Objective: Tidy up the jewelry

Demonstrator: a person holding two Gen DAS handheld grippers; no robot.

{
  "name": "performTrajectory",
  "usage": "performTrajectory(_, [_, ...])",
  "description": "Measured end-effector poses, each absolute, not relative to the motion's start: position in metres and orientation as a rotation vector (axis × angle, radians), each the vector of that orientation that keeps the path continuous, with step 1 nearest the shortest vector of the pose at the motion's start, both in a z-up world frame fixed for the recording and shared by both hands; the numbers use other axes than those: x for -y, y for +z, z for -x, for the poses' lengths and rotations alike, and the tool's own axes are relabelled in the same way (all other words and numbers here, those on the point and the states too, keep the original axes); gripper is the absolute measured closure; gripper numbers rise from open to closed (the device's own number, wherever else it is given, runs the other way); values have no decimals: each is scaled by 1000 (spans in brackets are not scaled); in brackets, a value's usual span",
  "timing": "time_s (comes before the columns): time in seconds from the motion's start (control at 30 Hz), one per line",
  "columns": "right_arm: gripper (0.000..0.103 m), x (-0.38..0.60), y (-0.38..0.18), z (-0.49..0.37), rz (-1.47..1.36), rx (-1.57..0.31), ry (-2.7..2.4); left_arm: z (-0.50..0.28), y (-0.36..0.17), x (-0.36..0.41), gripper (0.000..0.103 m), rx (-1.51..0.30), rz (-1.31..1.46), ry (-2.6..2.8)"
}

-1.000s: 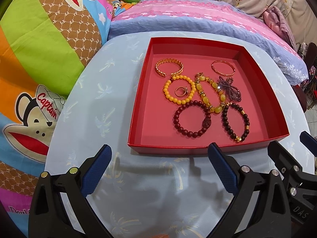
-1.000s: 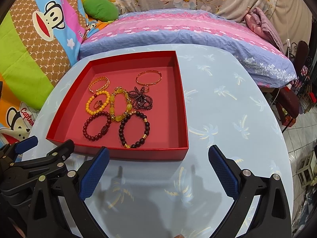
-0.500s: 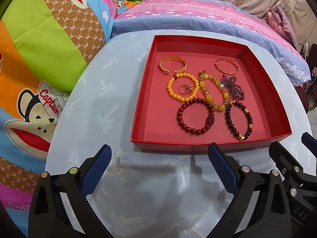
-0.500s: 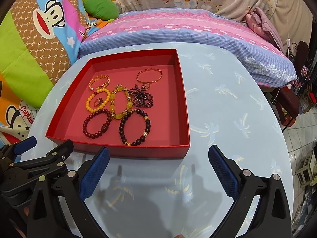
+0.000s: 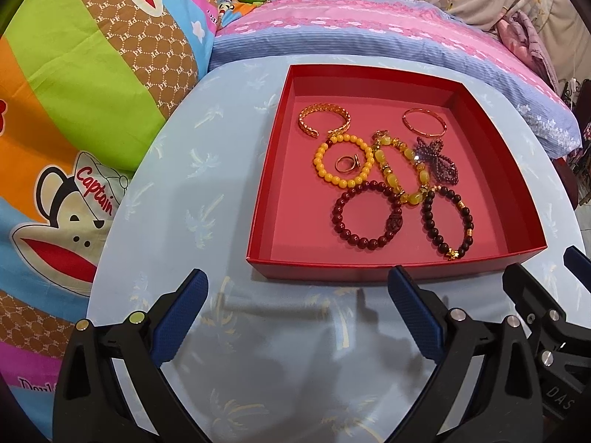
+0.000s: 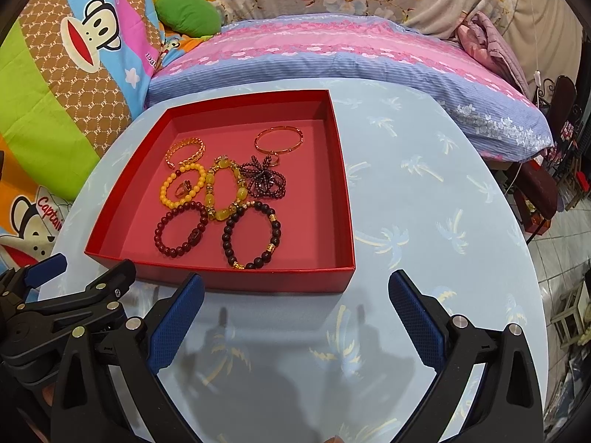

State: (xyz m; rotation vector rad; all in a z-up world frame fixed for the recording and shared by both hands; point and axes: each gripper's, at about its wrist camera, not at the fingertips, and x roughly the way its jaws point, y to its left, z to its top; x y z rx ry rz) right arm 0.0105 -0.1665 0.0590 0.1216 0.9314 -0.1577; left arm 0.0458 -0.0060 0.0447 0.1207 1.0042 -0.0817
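Left wrist view: the left claw (image 5: pixel 297 308) gapes wide, empty, over the desk (image 5: pixel 177 199); the red tray (image 5: pixel 369 269) of bracelets (image 5: pixel 367 214) sits at 1 o'clock.

Right wrist view: the right claw (image 6: pixel 295 312) is spread, empty; the tray (image 6: pixel 240 277) lies at 11 o'clock.

The ring (image 5: pixel 347 163) inside the yellow bead bracelet (image 5: pixel 343 160) is too small to make out.

Bracelets (image 5: pixel 365 217) lie in the tray (image 5: pixel 388 271) on the table (image 5: pixel 184 221).
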Motion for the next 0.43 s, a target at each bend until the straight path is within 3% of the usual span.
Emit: performTrajectory(0.43, [7,167,59,-10,-125,-928,-159,-46,45,6,10,-999,-118,-82])
